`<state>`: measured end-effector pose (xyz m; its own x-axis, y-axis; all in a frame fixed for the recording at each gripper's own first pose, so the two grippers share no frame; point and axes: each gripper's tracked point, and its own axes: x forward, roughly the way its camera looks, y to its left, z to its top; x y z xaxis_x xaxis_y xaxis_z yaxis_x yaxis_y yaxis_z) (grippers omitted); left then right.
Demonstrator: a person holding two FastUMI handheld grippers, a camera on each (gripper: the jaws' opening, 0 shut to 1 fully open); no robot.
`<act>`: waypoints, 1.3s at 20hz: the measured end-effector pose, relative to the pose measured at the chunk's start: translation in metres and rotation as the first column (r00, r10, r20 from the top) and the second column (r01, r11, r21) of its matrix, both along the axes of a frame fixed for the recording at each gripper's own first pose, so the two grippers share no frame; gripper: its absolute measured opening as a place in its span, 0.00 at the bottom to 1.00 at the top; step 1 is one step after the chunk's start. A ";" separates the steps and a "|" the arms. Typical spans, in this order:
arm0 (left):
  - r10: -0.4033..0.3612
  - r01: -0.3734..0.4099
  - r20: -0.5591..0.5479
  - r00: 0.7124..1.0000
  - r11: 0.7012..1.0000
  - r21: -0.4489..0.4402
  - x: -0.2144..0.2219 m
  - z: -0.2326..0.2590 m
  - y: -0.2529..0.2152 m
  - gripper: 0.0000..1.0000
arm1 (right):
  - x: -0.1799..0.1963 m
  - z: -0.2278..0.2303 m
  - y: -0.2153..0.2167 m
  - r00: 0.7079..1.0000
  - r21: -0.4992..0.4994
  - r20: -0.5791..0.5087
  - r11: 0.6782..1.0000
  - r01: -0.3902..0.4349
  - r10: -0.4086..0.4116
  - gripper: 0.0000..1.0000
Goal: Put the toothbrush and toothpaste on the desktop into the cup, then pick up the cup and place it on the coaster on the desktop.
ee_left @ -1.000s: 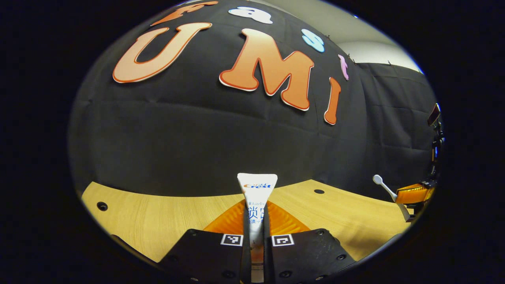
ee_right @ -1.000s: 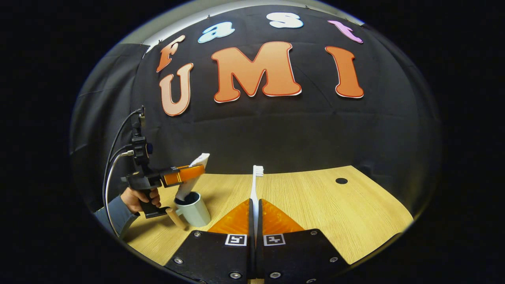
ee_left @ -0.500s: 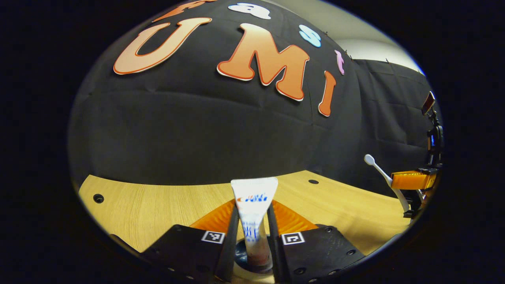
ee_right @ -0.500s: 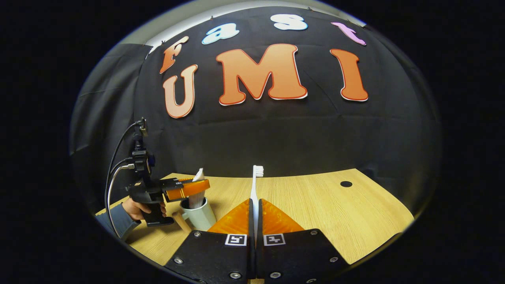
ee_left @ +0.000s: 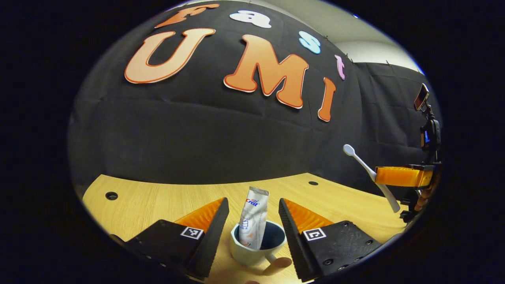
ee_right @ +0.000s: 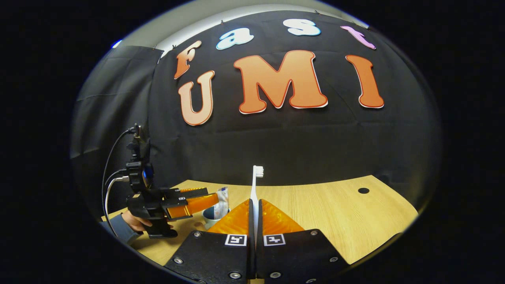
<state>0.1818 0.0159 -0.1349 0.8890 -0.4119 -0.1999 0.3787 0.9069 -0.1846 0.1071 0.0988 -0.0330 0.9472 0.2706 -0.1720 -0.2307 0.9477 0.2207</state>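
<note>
1. The left gripper (ee_left: 252, 221) has its 2 fingers spread wide apart, 1 on each side of the cup (ee_left: 258, 246) and touching neither it nor the toothpaste (ee_left: 253, 218).
2. The toothpaste stands in the cup, leaning against the rim, its flat crimped end up. It looks like a soft, light tube that would dent under a hard squeeze; it needs no further hold now.
3. The cup sits on the wooden desktop (ee_left: 158, 201), its handle turned toward the camera. I judge it rigid, glazed and likely slippery, and the heaviest item here; the wall or the handle would be the place to clamp it, kept upright so the contents stay in.
4. The right gripper (ee_right: 254, 221) is clamped on the toothbrush (ee_right: 255, 189), handle low between the fingers and bristle head up. It is thin, stiff and light, and could pivot in the grip.
5. The left gripper view has the toothbrush held well apart from the cup. No coaster can be made out.
</note>
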 end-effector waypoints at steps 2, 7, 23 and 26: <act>0.023 -0.023 0.013 1.000 1.000 0.000 -0.014 0.008 0.005 0.77 | 0.006 0.009 0.011 1.000 0.057 0.024 0.998 -0.020 0.019 0.01; 0.043 -0.044 0.040 0.998 0.999 0.015 -0.054 0.021 0.013 0.83 | 0.022 0.034 0.032 0.993 0.116 0.105 0.991 -0.058 0.046 0.01; 0.042 -0.043 -0.026 0.999 0.998 -0.050 -0.141 0.003 0.015 0.96 | 0.073 0.056 0.117 0.940 0.265 0.280 0.925 -0.272 0.196 0.01; 0.053 -0.055 -0.033 0.998 0.997 -0.053 -0.137 -0.002 0.020 0.96 | 0.087 0.038 0.133 0.936 0.253 0.279 0.924 -0.285 0.213 0.01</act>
<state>0.0451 0.0360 -0.1371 0.9040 -0.3743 -0.2068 0.3227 0.9144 -0.2442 0.1938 0.2317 0.0054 0.8448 0.5060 0.1738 -0.5316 0.7570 0.3799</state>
